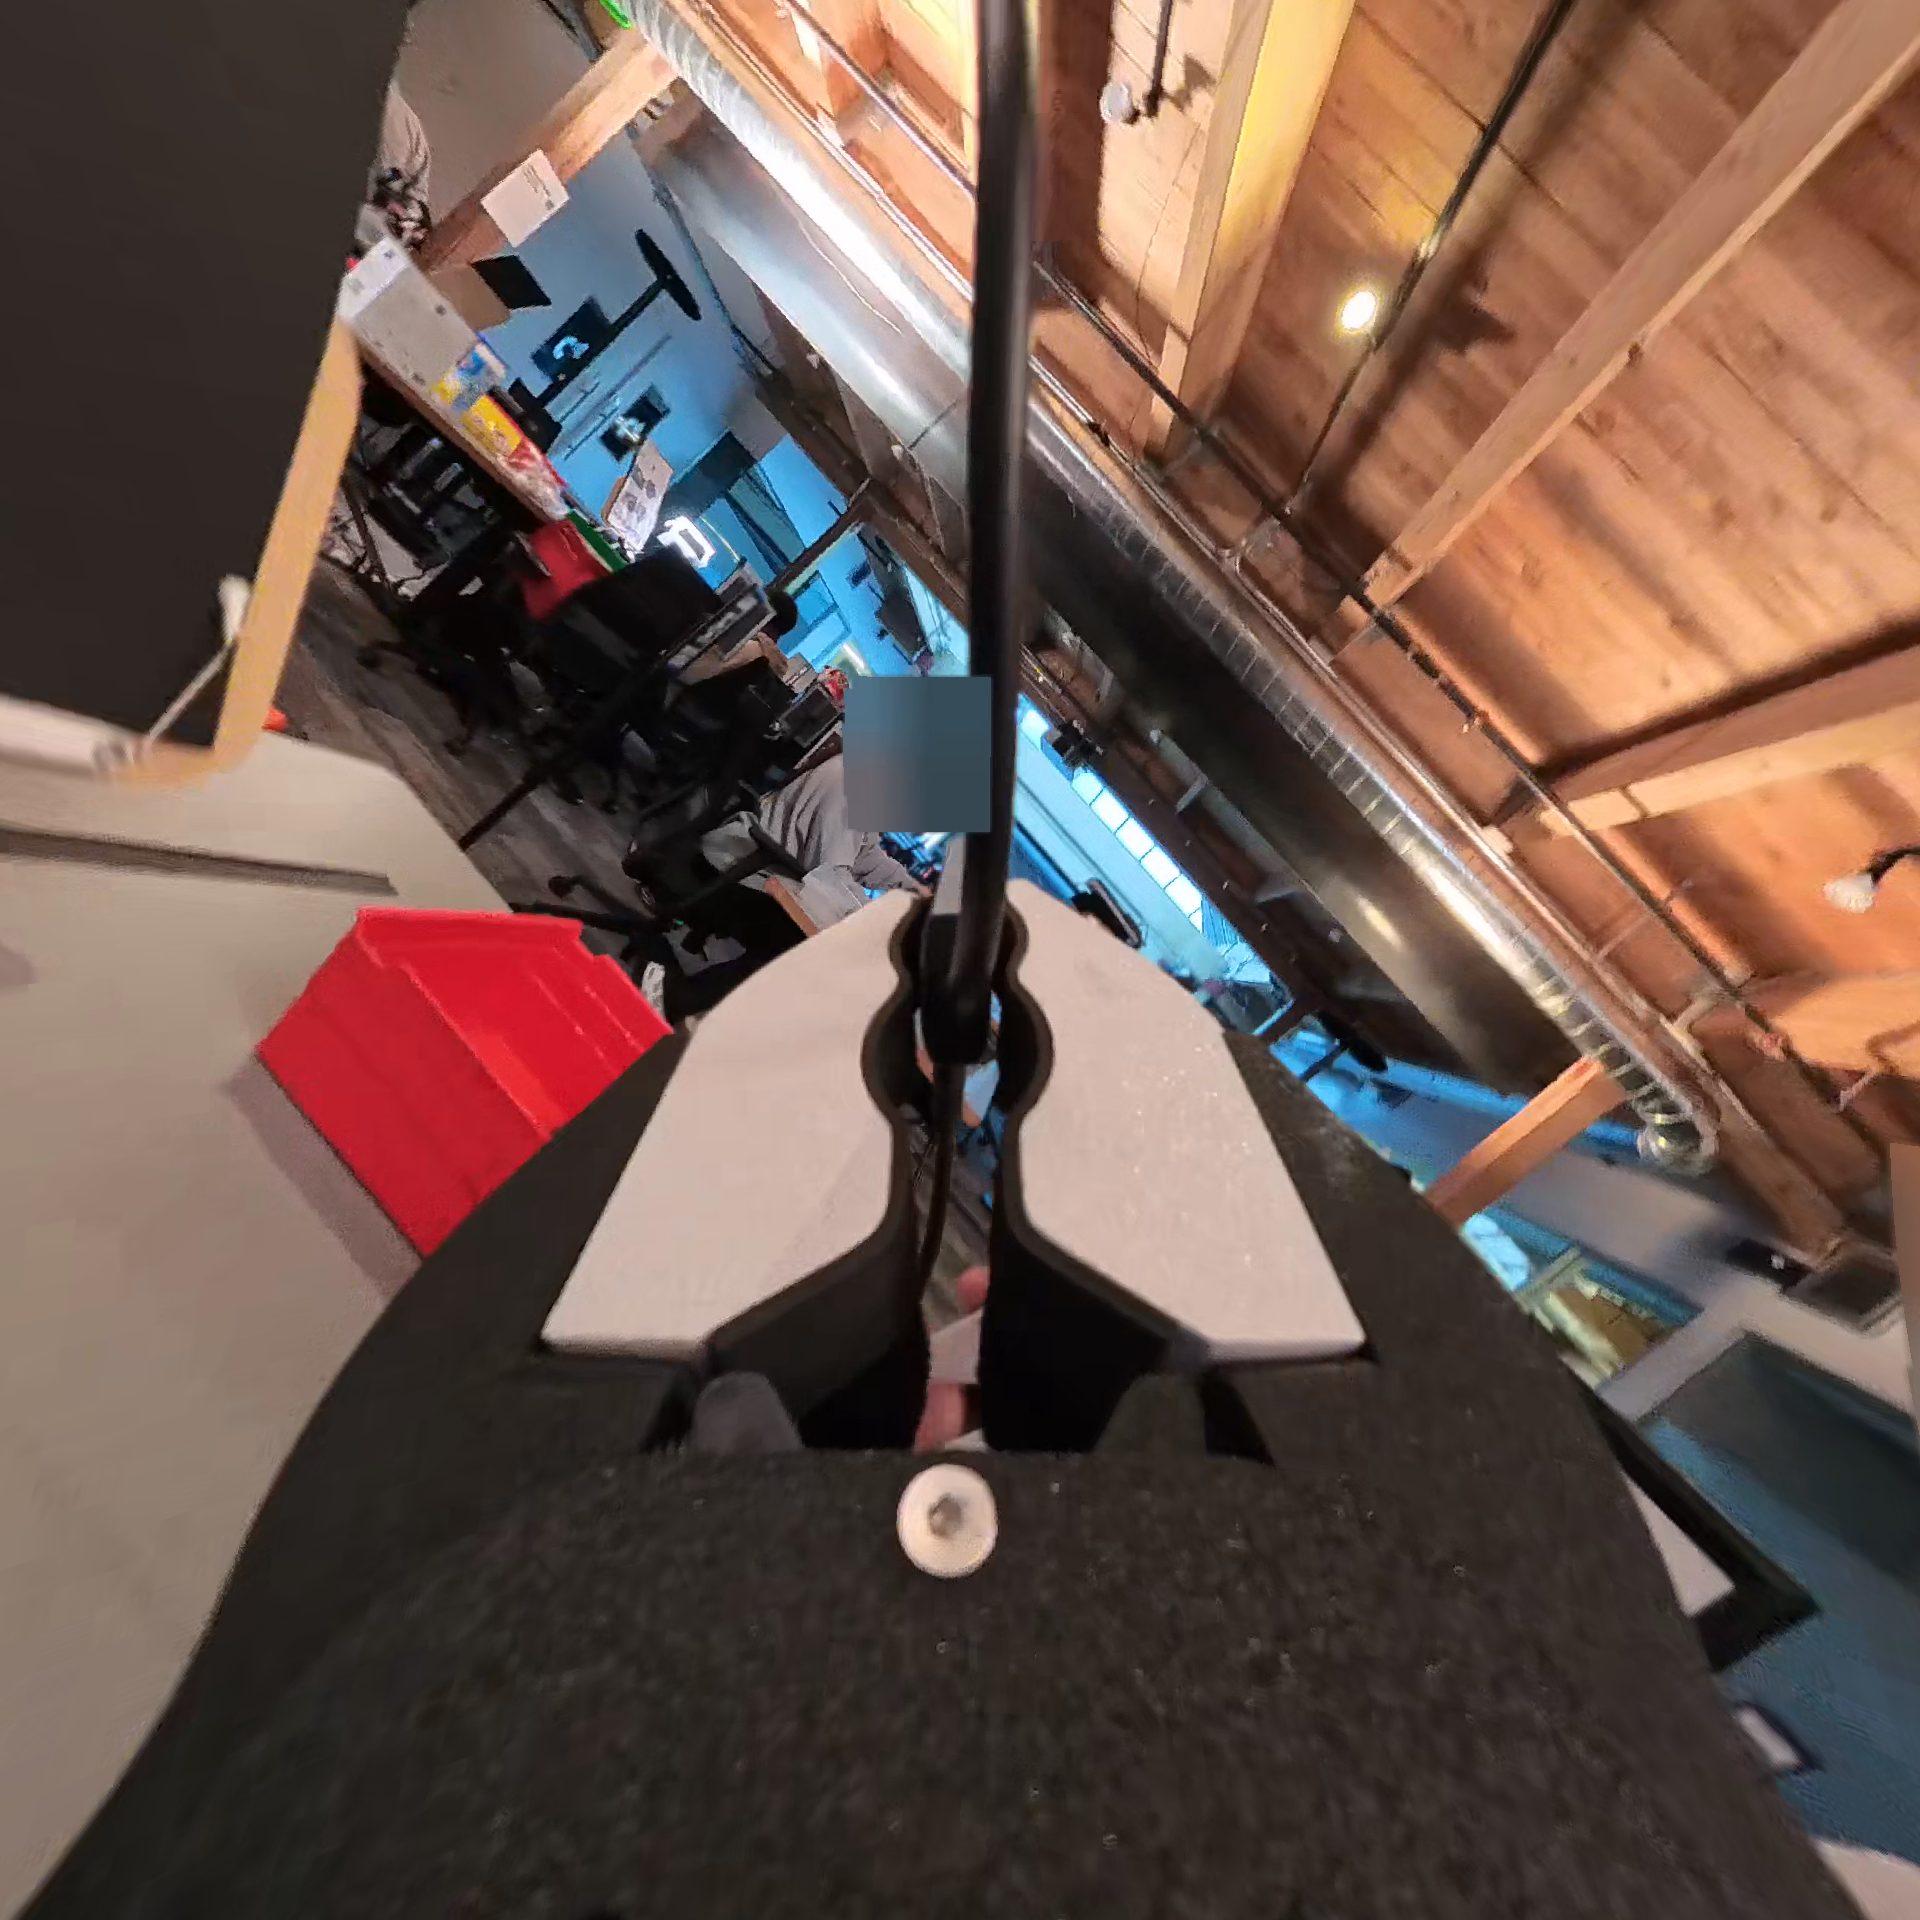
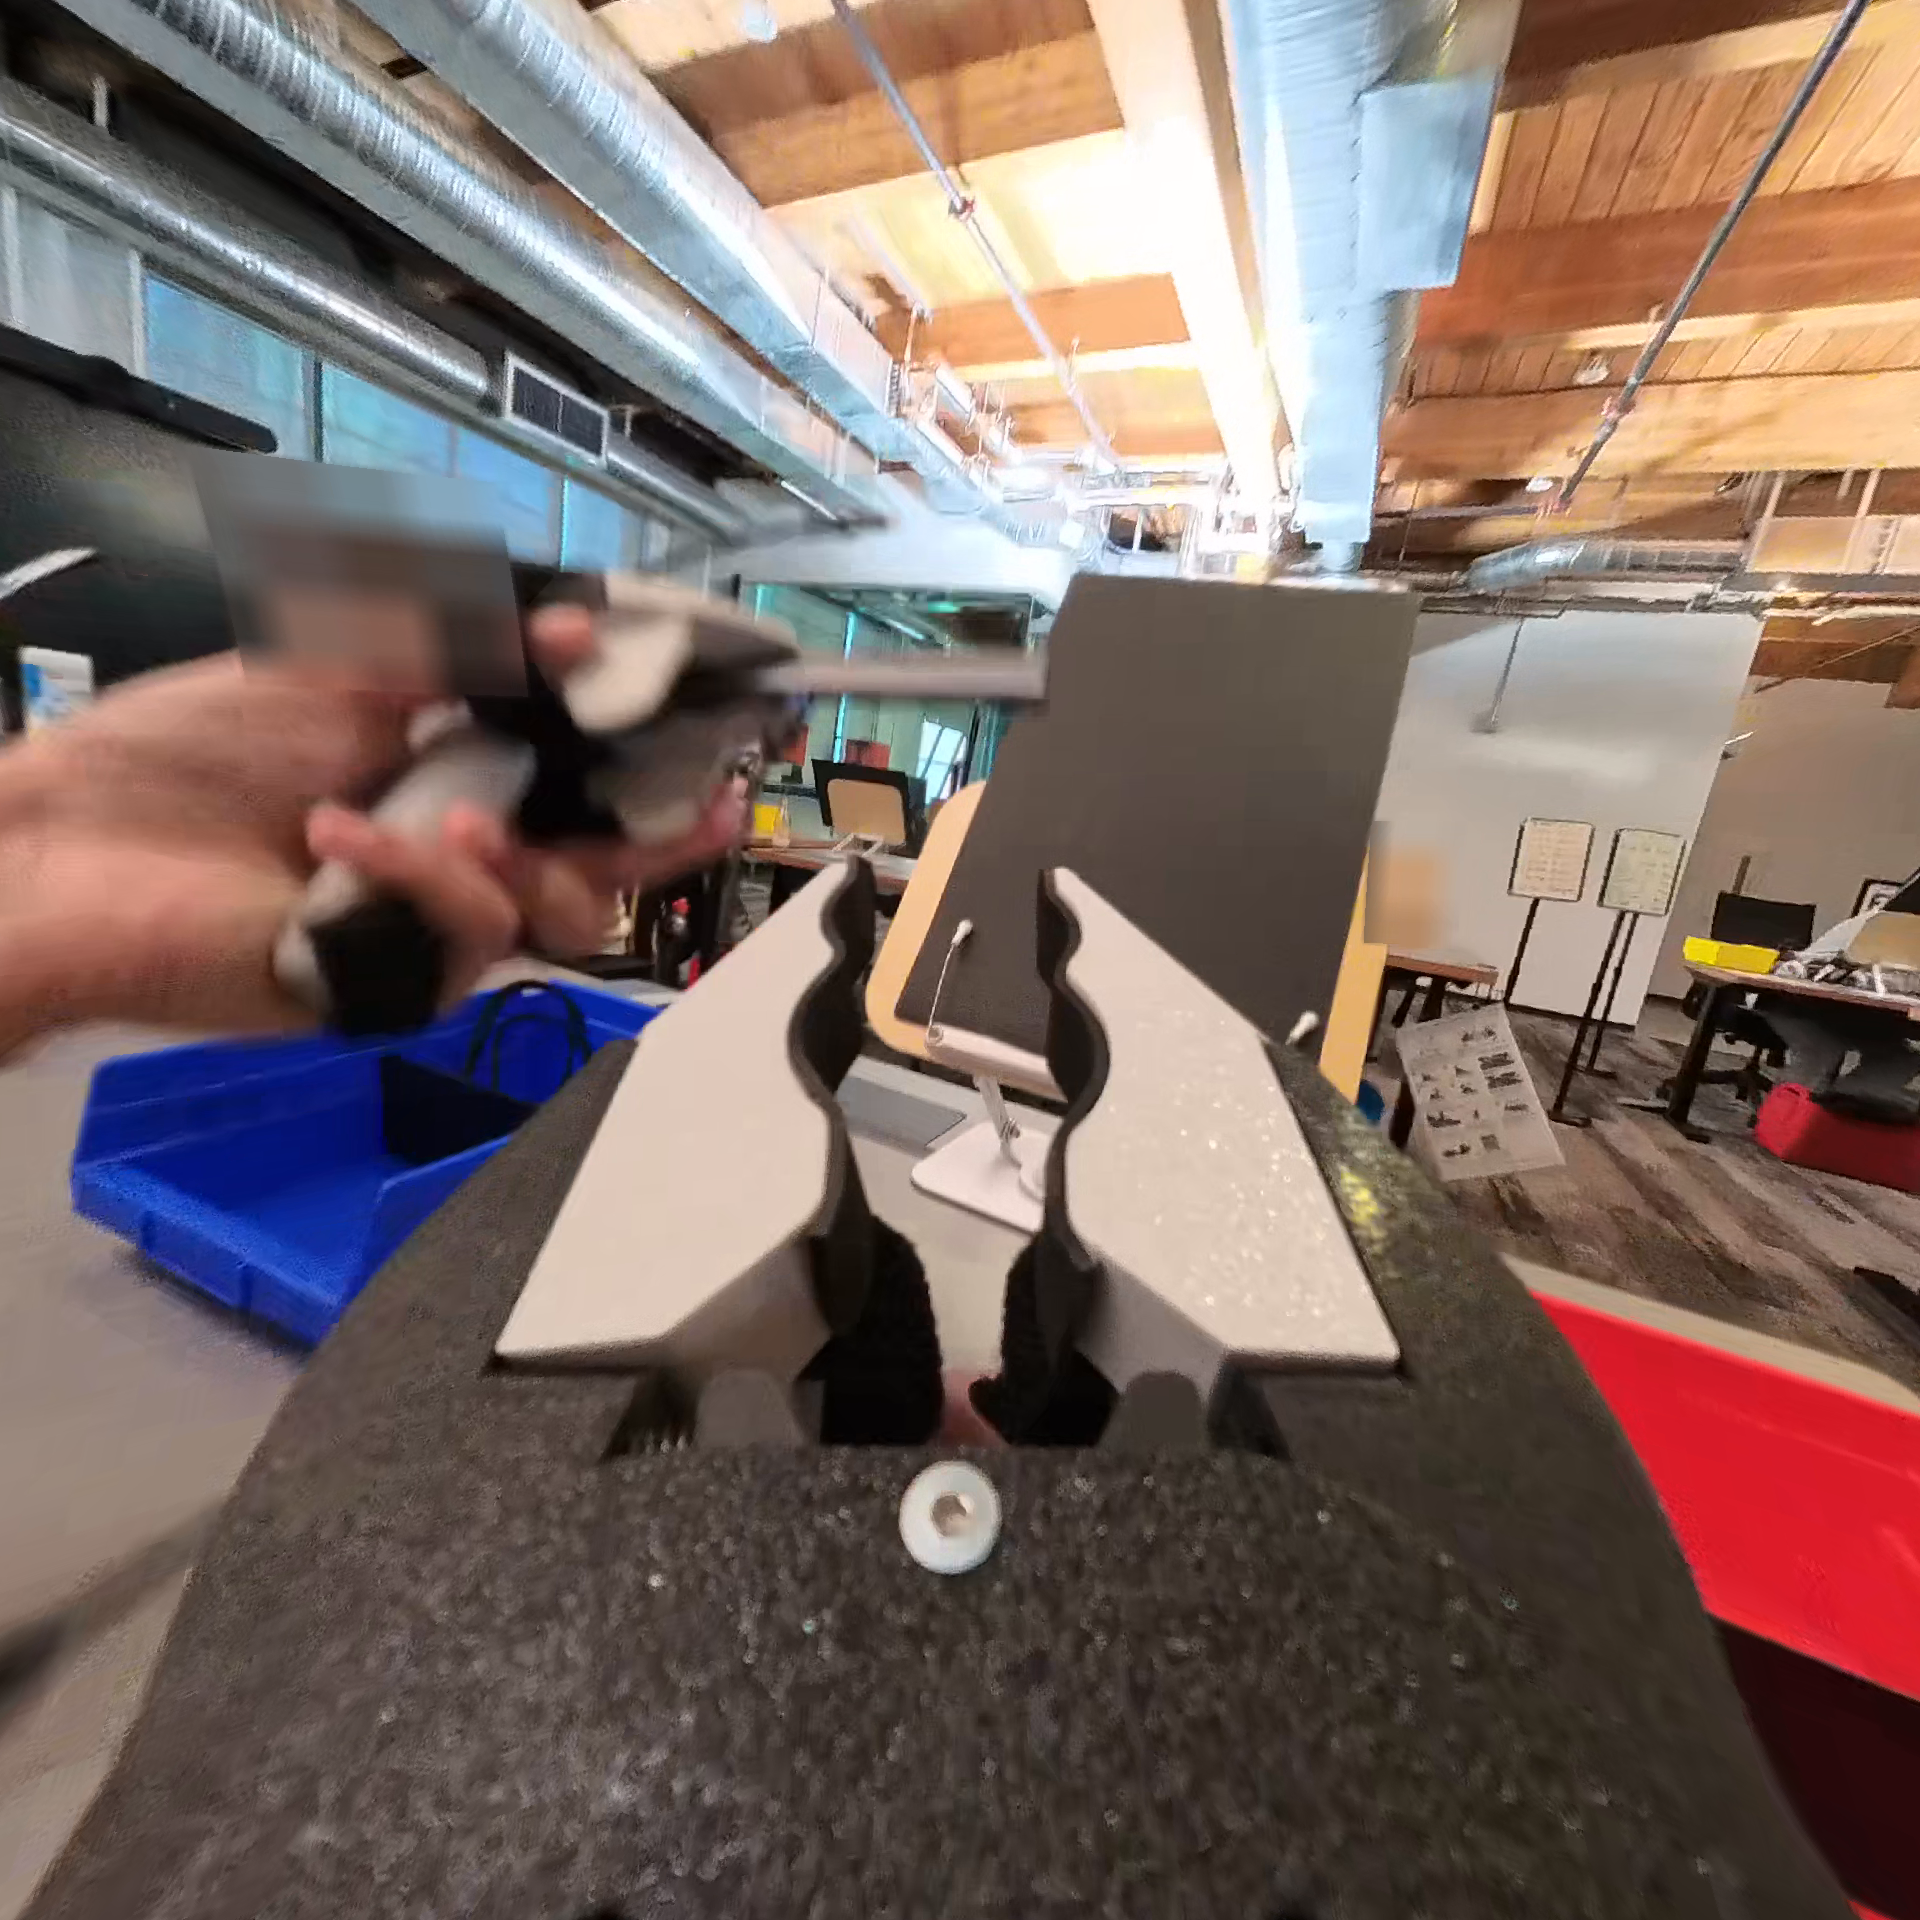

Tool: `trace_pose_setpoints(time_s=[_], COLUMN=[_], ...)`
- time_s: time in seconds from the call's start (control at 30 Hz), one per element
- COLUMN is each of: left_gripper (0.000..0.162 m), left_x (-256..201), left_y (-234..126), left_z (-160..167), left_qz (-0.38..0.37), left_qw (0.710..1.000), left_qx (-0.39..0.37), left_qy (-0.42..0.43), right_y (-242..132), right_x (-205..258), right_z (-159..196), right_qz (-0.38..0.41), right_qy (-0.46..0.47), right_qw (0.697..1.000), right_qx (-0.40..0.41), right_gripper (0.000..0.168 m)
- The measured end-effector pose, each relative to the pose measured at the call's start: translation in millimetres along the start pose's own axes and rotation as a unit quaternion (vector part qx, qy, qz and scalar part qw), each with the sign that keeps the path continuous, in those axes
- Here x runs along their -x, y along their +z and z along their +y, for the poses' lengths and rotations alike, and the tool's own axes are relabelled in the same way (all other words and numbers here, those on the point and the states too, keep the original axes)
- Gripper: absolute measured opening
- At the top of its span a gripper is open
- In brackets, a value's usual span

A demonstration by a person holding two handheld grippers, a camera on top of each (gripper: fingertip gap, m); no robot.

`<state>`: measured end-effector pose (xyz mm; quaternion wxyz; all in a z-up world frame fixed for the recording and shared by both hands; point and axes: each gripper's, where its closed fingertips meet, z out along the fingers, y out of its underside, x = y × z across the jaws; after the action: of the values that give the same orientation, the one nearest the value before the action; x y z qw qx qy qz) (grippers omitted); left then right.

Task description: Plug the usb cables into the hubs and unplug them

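Observation:
My left gripper (image 1: 961,940) is shut on a thin black cable (image 1: 995,468). The cable runs straight out from between the fingertips and leaves the top of the left wrist view. In the right wrist view a hand holds that gripper (image 2: 644,717) up at the left, blurred, with the cable (image 2: 914,681) reaching right towards a dark flat panel (image 2: 1195,810) on a white stand (image 2: 982,1164). My right gripper (image 2: 956,883) is open and empty, and it points at the panel and stand. A blue bin (image 2: 260,1164) below the left gripper holds another black cable (image 2: 530,1023).
A red bin (image 1: 447,1049) stands on the grey table (image 1: 125,1299) to the left of my left gripper; it also shows at the lower right of the right wrist view (image 2: 1745,1507). The panel (image 1: 156,312) fills the upper left of the left wrist view. Desks, chairs and a seated person are behind. One gripper's finger ends stand about 15 centimeters off the other's.

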<state>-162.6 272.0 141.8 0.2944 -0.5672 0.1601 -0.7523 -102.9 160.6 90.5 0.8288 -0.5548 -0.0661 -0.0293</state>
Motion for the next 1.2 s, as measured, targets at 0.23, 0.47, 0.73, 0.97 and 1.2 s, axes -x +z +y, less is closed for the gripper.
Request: trace_pose_setpoints(time_s=[0.23, 0.47, 0.73, 0.97, 1.2], left_gripper=[0.010, 0.010, 0.021, 0.035, 0.058], left_x=[64, 81, 87, 128, 134], left_y=[13, 20, 2, -66, -76], left_z=[81, 127, 156, 194, 190], left_qz=[-0.019, -0.035, -0.044, -0.162, -0.204], left_qw=[0.987, 0.978, 0.990, 0.884, 0.802], left_qx=[-0.010, 0.021, 0.117, 0.244, 0.245], left_qy=[-0.162, -0.207, -0.058, 0.365, 0.504], right_y=[15, 18, 5, 0, -8], right_x=[20, 1, -15, -20, 24], right_z=[79, 110, 115, 142, 162], right_qz=[-0.028, 0.019, 0.012, -0.043, -0.108], right_qy=[0.014, -0.011, 0.017, 0.139, 0.263], right_qw=[0.993, 0.991, 0.989, 0.967, 0.927], right_qx=[0.111, 0.132, 0.147, 0.211, 0.244], right_gripper=[0.031, 0.016, 0.008, 0.008, 0.007])
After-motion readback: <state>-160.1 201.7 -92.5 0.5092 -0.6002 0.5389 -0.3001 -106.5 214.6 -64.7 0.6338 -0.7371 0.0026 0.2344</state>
